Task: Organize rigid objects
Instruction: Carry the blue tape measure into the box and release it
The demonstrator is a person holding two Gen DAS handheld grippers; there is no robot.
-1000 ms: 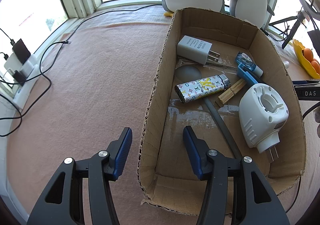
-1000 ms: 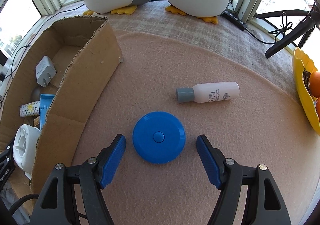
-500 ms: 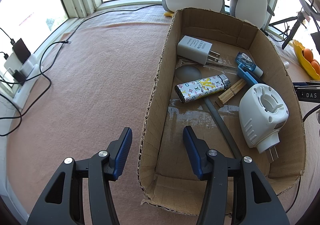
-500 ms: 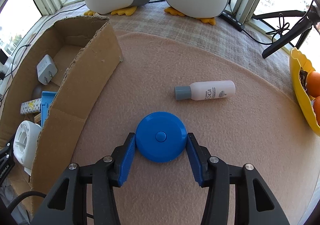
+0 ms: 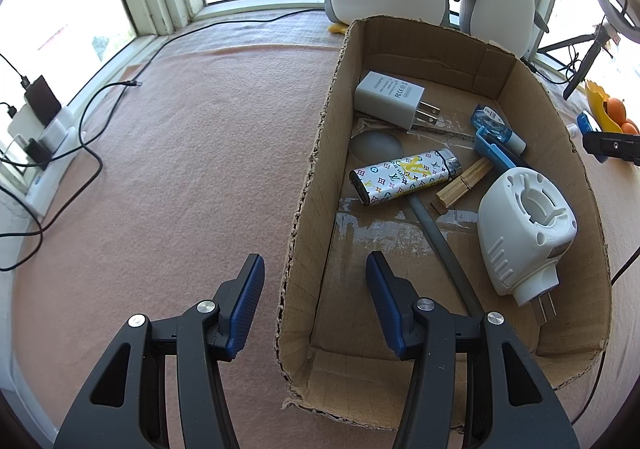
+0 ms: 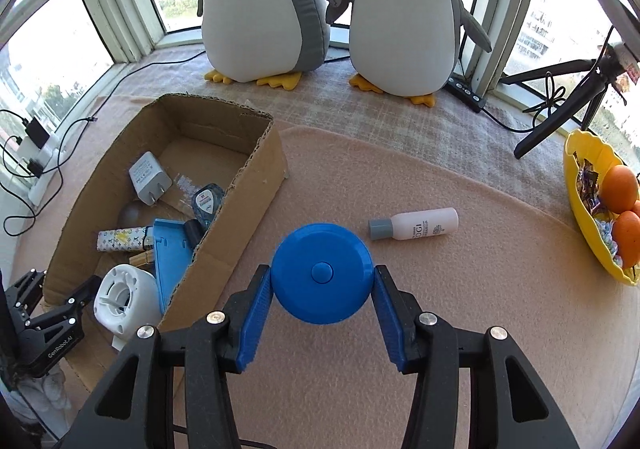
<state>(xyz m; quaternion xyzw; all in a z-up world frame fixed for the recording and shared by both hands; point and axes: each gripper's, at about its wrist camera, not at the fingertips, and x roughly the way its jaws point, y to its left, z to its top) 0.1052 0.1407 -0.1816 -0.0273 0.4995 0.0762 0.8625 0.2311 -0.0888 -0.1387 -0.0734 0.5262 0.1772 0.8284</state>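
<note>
My right gripper [image 6: 321,276] is shut on a round blue disc [image 6: 320,249] with a centre button, both pads pressed to its rim, and holds it a little above the pink mat. A white bottle [image 6: 416,225] with a grey cap lies on the mat just beyond it. The cardboard box [image 5: 320,153] holds a white charger [image 5: 388,99], a patterned lighter [image 5: 404,177], a white plug-in device [image 5: 524,225], a clothespin [image 5: 464,185] and a blue correction tape [image 5: 492,123]. My left gripper [image 5: 314,259] stands open astride the box's near-left wall, its pads clear of the cardboard.
Two plush penguins [image 6: 404,21] sit by the window behind the box. A yellow bowl [image 6: 580,153] with oranges is at the right edge, with a black tripod [image 6: 560,121] behind it. Cables and a power strip [image 5: 44,137] lie along the left sill.
My right gripper closed on the blue disc and then lifted it off the mat. The left gripper and the box contents have not moved.
</note>
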